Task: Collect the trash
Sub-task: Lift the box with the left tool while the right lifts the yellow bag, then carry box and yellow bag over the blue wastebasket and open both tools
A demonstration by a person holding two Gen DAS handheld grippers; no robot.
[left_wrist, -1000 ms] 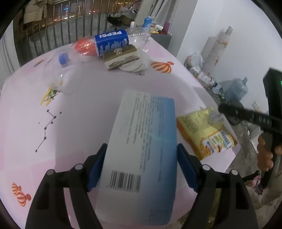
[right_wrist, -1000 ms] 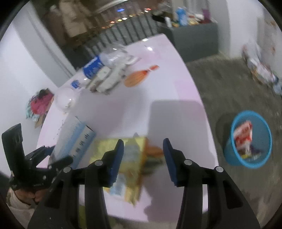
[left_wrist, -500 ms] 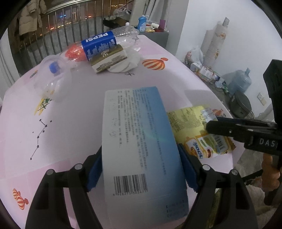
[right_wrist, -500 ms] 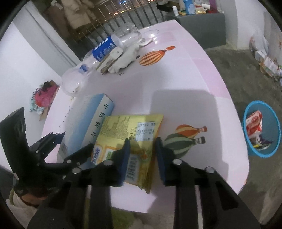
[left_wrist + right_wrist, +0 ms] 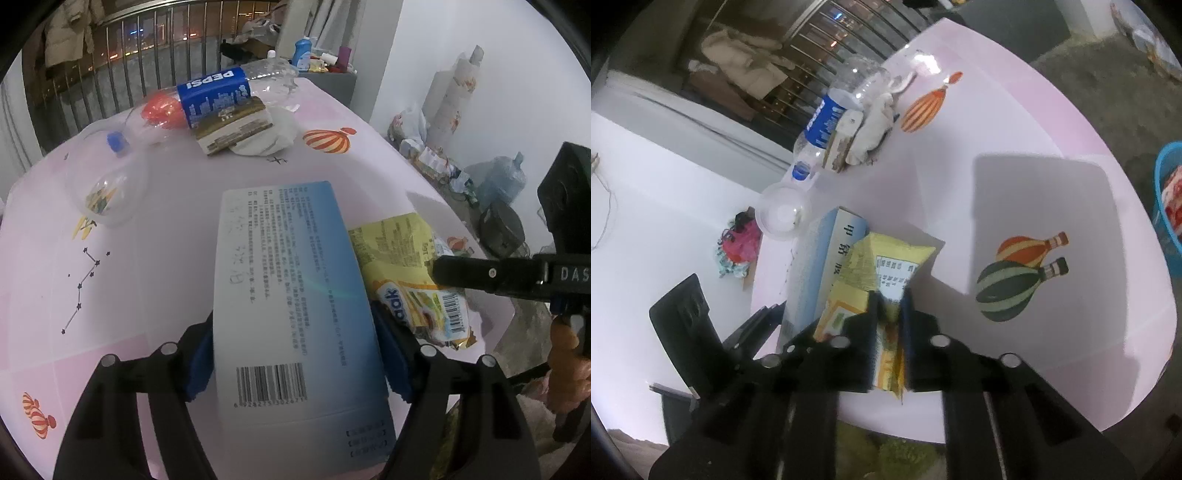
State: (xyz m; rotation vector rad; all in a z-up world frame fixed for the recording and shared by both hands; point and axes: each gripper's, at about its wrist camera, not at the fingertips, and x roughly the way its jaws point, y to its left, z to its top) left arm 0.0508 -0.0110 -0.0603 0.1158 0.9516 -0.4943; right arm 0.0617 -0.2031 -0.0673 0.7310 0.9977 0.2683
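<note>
The right gripper [image 5: 890, 301] was closing on the crinkled yellow snack wrapper [image 5: 886, 266] at the pink table's [image 5: 1015, 184] edge; the left gripper [image 5: 295, 354] clamped the blue-and-white carton [image 5: 295, 295] (wide). Better to lift the wrapper cleanly toward the blue bin [image 5: 1167, 206].

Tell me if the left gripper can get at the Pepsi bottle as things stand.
Probably not. The left gripper is shut on the blue box, so its jaws are taken, and the Pepsi bottle lies at the table's far side.

Blue bin [image 5: 1169, 199] cut by right edge; box [image 5: 295, 306] print too small to read.
</note>
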